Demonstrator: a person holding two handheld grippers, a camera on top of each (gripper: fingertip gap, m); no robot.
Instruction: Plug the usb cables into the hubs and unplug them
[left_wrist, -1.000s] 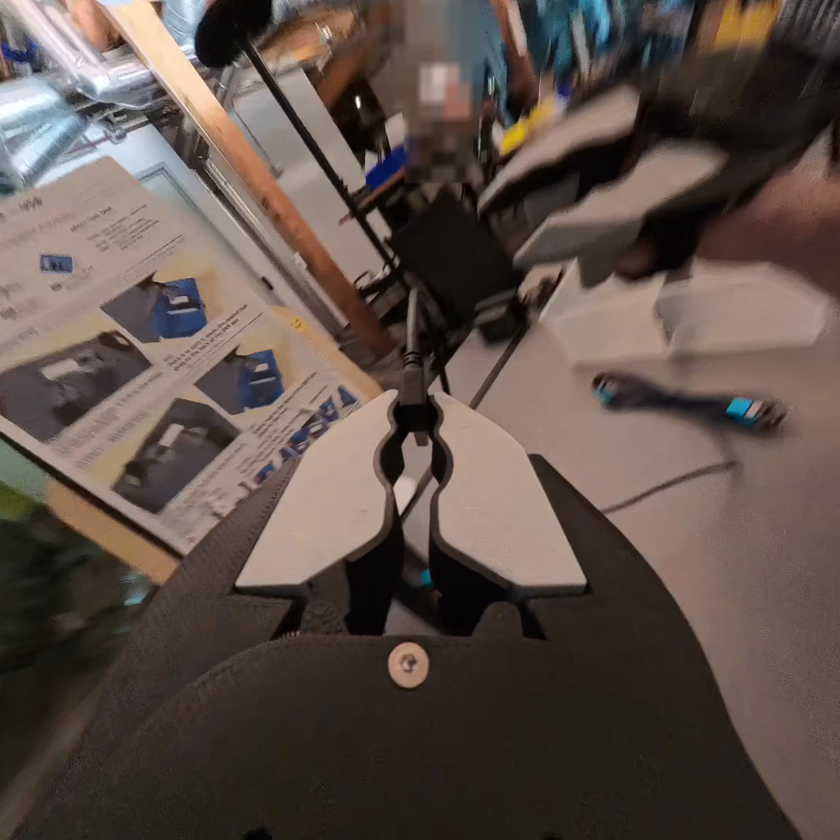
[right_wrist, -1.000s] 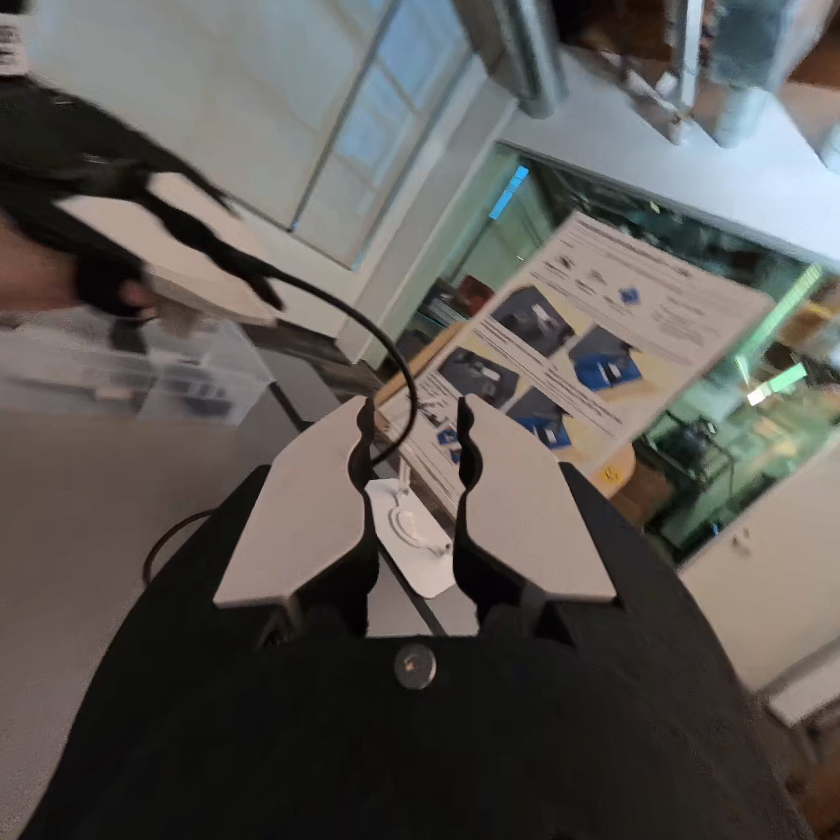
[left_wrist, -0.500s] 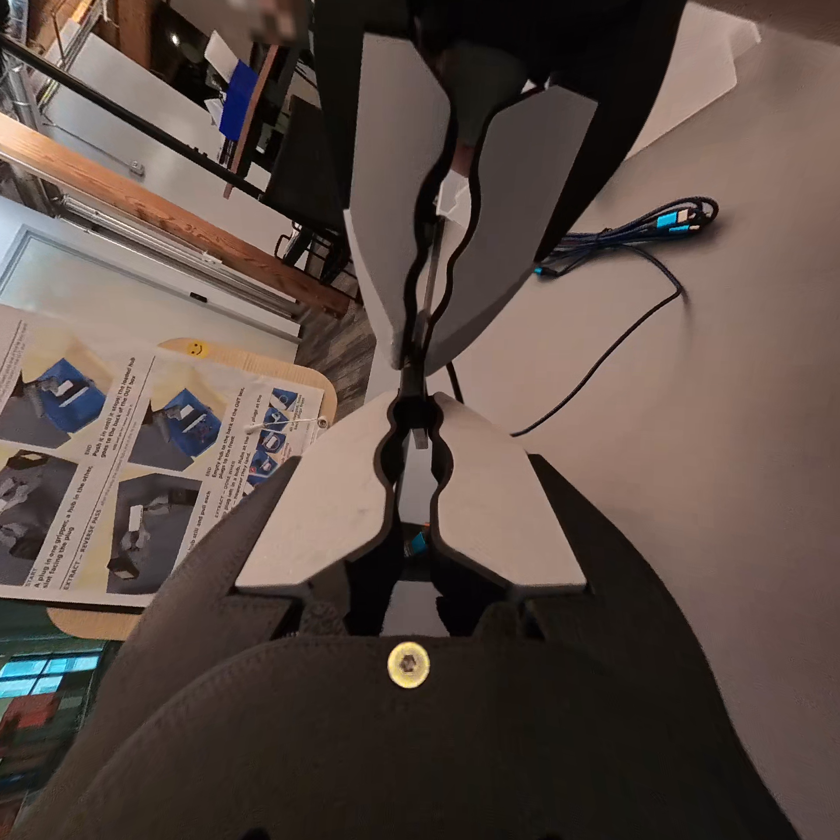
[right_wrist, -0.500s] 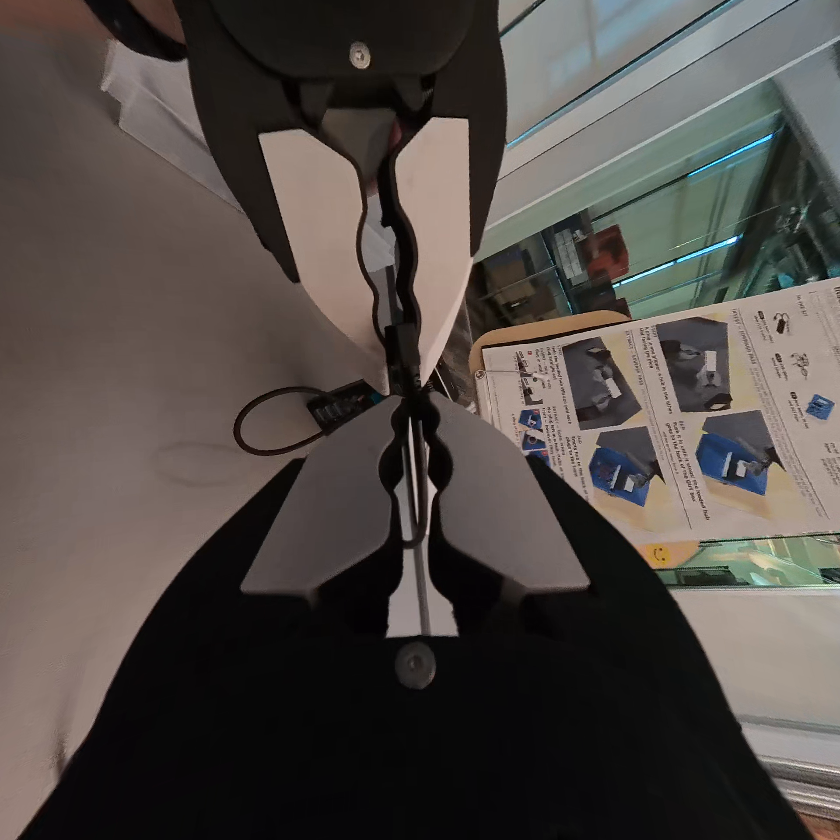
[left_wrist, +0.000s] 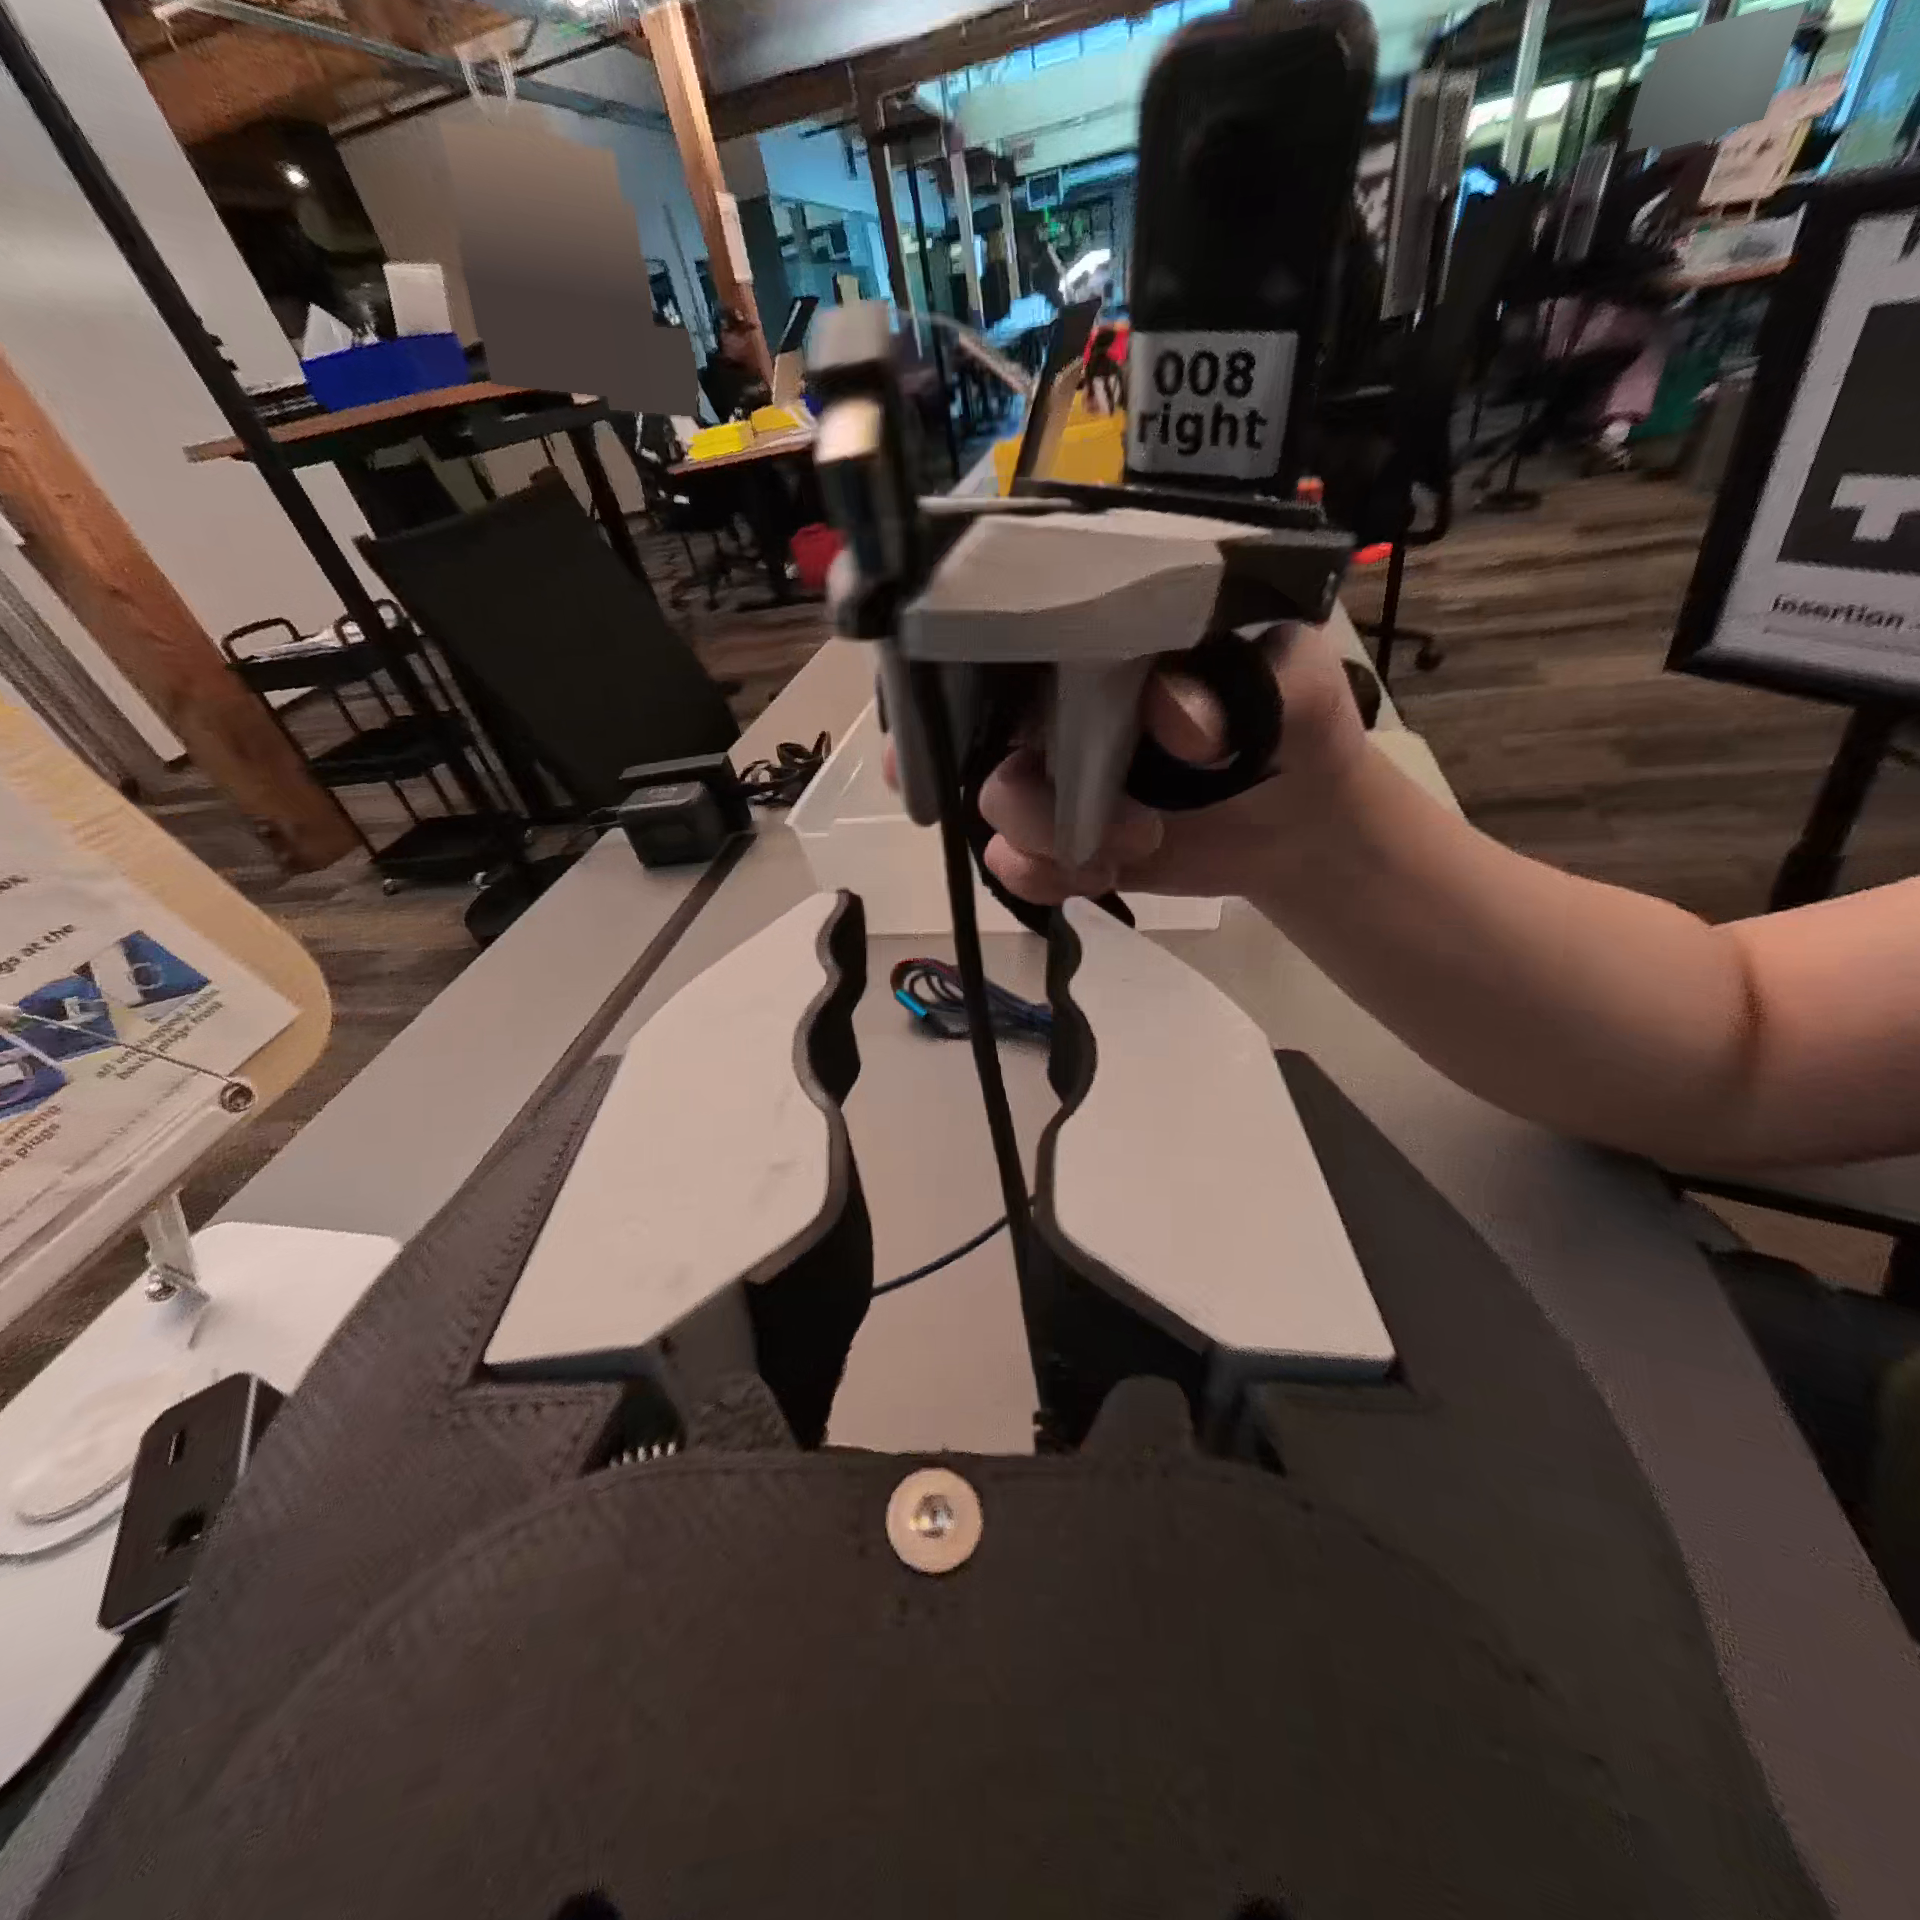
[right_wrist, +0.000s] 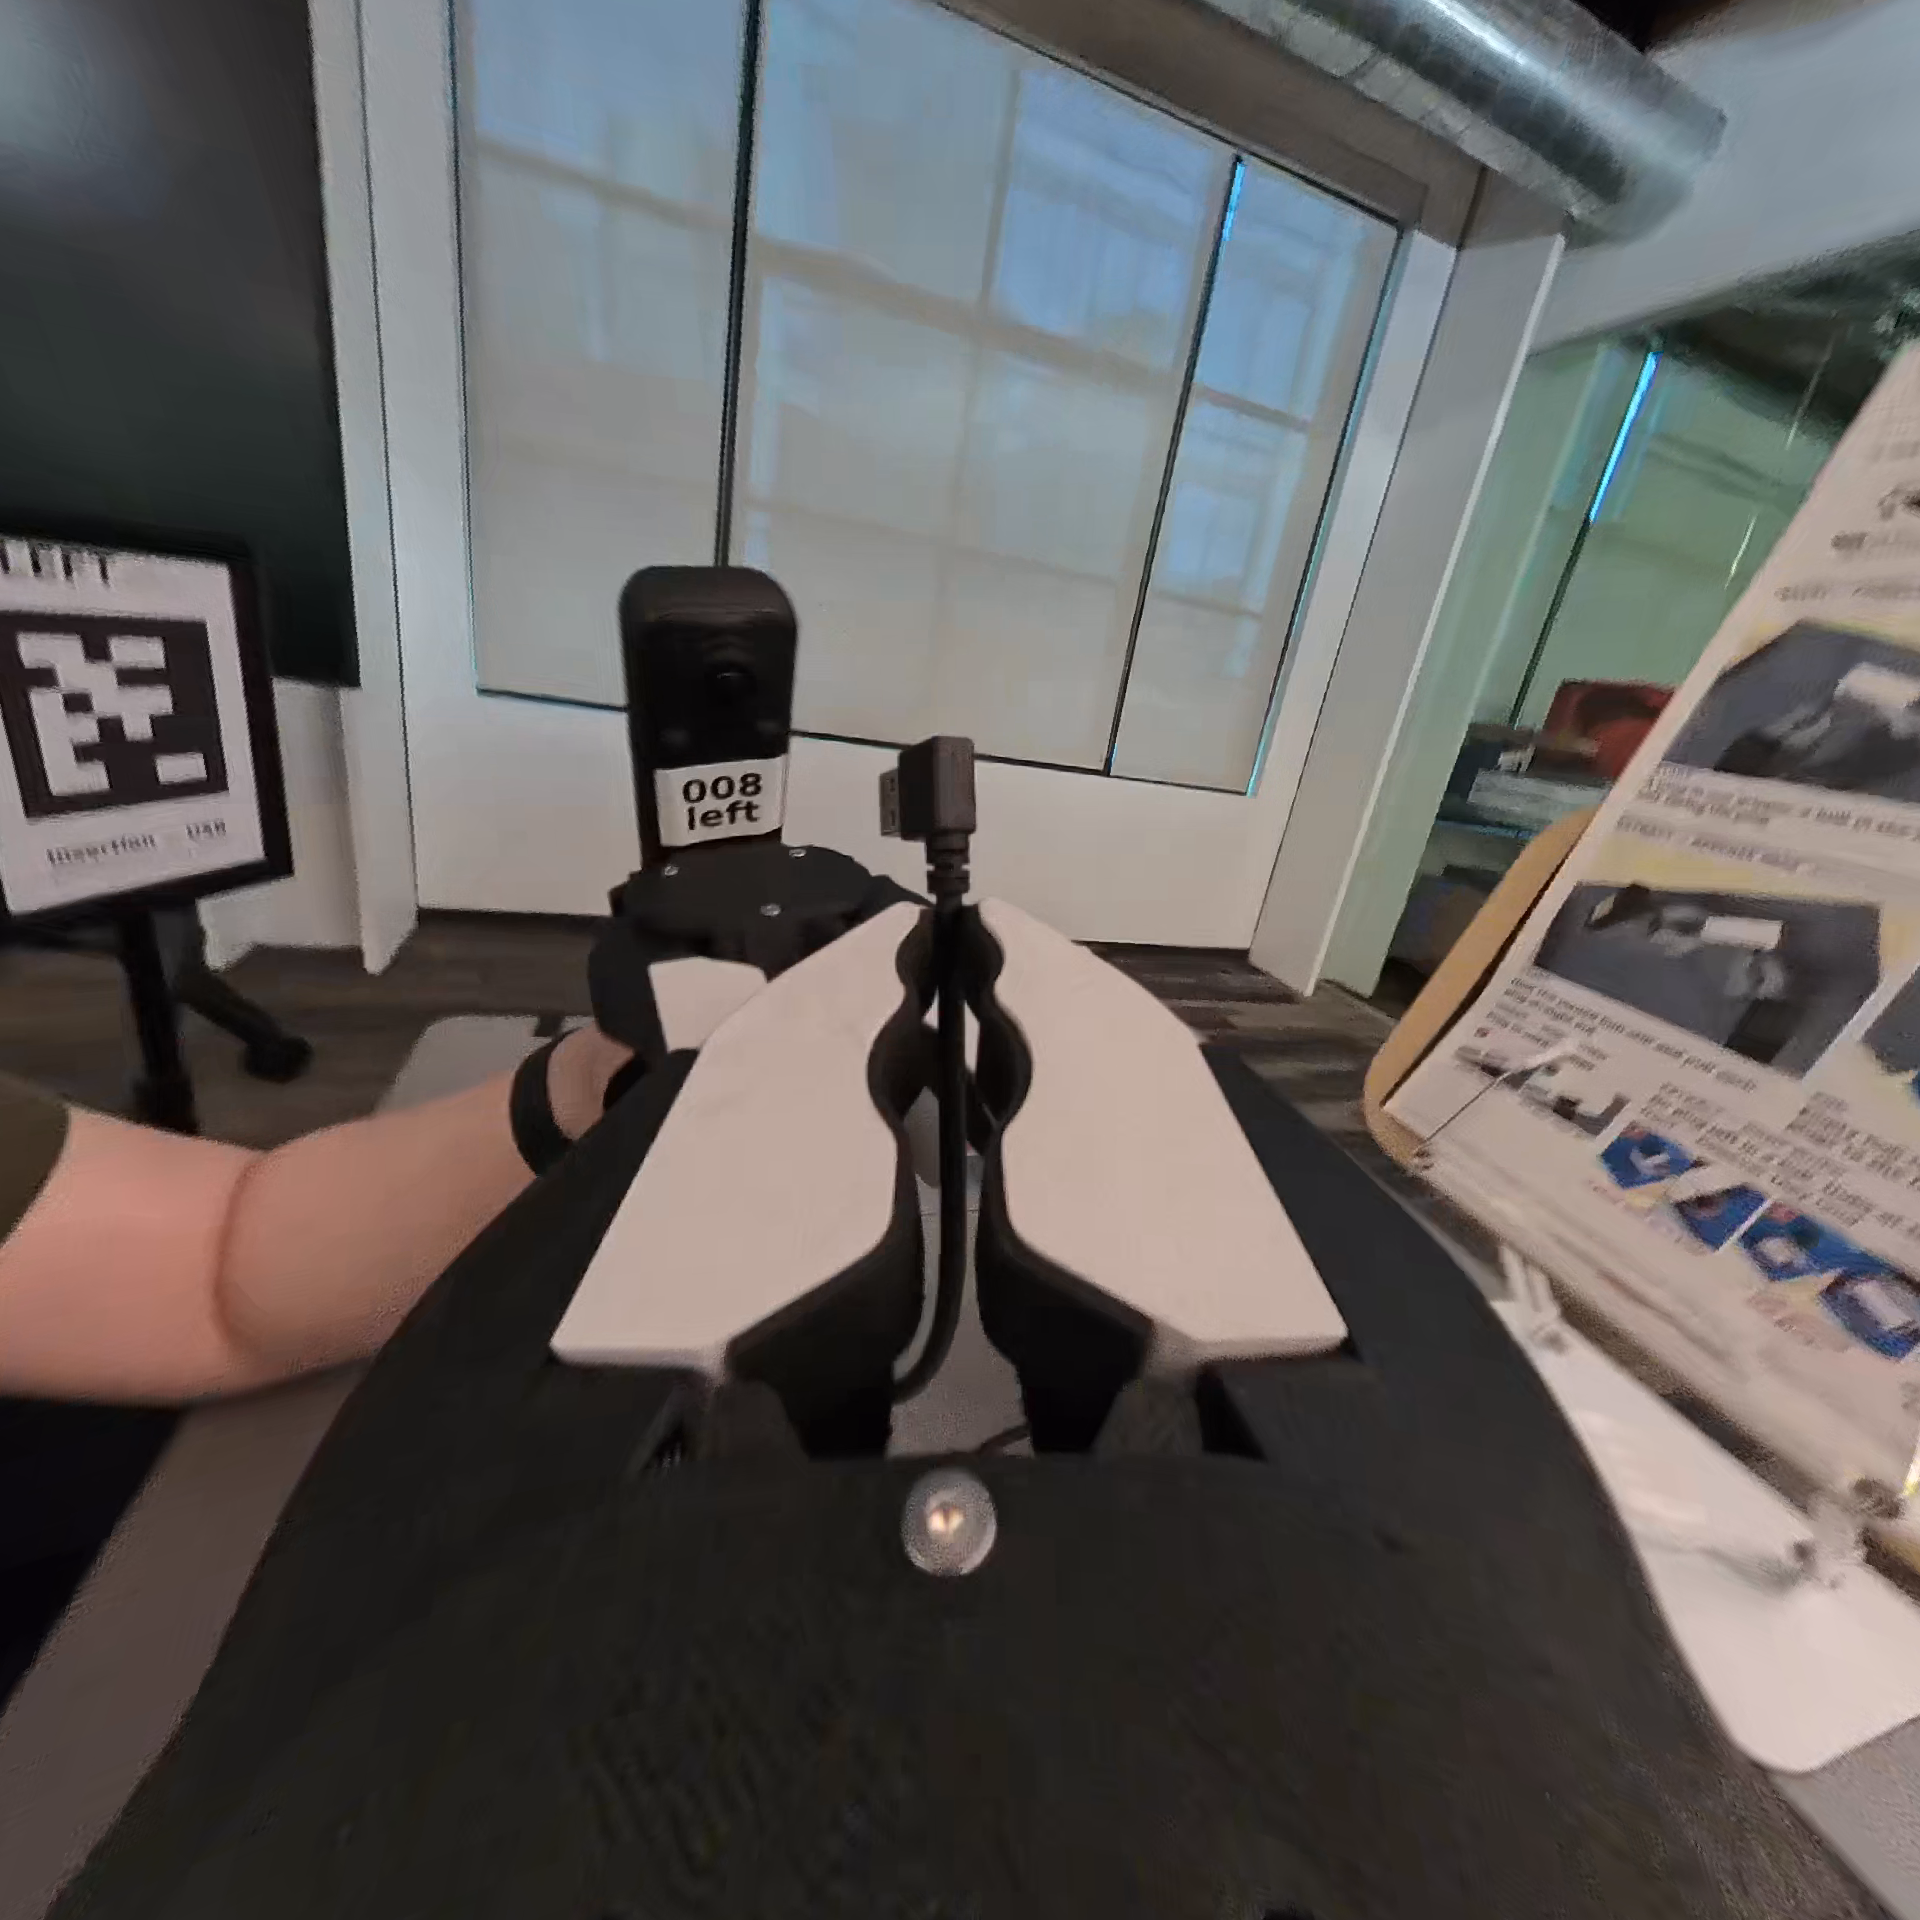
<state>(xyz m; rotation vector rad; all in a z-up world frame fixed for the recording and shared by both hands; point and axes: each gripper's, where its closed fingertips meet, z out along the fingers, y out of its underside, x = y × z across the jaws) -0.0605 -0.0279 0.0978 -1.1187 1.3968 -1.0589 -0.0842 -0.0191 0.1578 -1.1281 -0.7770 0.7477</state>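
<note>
My right gripper (right_wrist: 945, 920) is shut on a black USB cable (right_wrist: 948, 1091), just below its right-angle plug (right_wrist: 930, 795), which points up. In the left wrist view the right gripper (left_wrist: 914, 623) is side-on and raised, with the plug (left_wrist: 852, 447) above it and the cable (left_wrist: 982, 1039) hanging down between my left fingers. My left gripper (left_wrist: 951, 925) is open and holds nothing. A black hub (left_wrist: 177, 1496) lies on a white stand base at the lower left.
A coiled blue cable (left_wrist: 966, 1003) lies on the grey table (left_wrist: 499, 1081) ahead. A clear box (left_wrist: 862, 831) and a black adapter (left_wrist: 675, 821) sit farther back. An instruction poster on a stand (right_wrist: 1714, 987) is beside the table. A framed marker board (left_wrist: 1829, 416) stands at the right. Spacing between my two grippers at the tips: around 6 cm. The black hub (left_wrist: 177, 1496) is about 20 cm from my left fingertips.
My left gripper has opened and let go of the plug. My right gripper has shut on the cable and holds it upright. Both grippers have swung level.
</note>
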